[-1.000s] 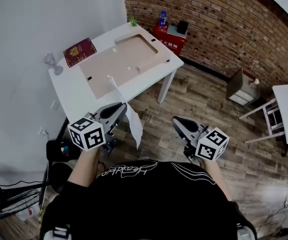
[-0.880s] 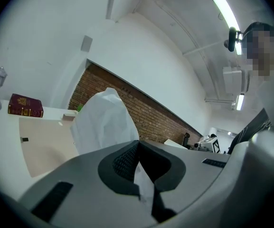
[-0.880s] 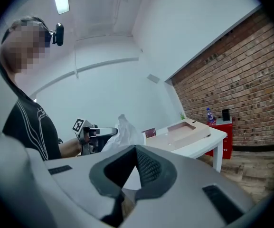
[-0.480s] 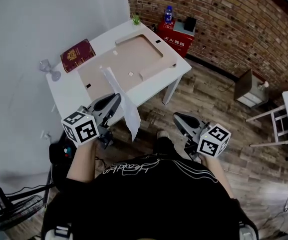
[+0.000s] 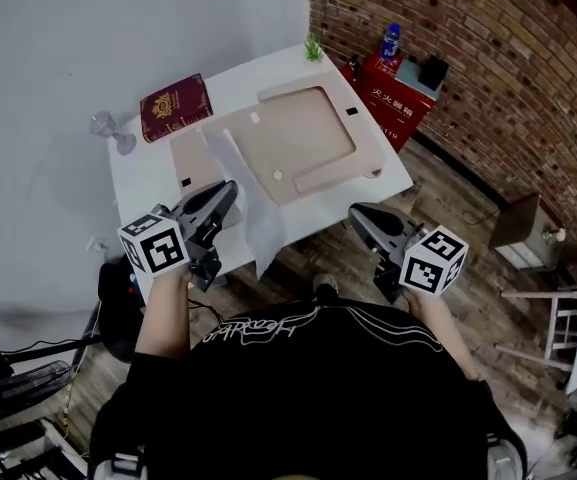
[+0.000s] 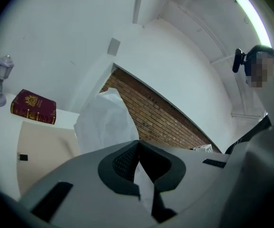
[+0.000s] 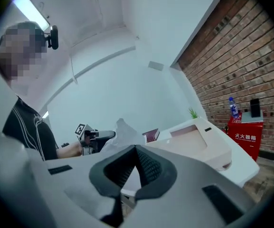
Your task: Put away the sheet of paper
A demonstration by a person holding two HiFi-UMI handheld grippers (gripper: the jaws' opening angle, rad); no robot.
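A crumpled white sheet of paper hangs from my left gripper, whose jaws are shut on its edge, over the front edge of the white table. In the left gripper view the paper rises out from between the closed jaws of the left gripper. My right gripper is held to the right of the sheet, apart from it and shut on nothing. In the right gripper view the paper and the left gripper show beyond the closed jaws of the right gripper.
On the table lie a beige folder-like board, a dark red book, a small glass lamp and a tiny green plant. A red cabinet with a blue bottle stands by the brick wall.
The person has stepped closer to the table. Both grippers now sit at its front edge, and the left one has carried the paper over the tabletop. Both stay shut.
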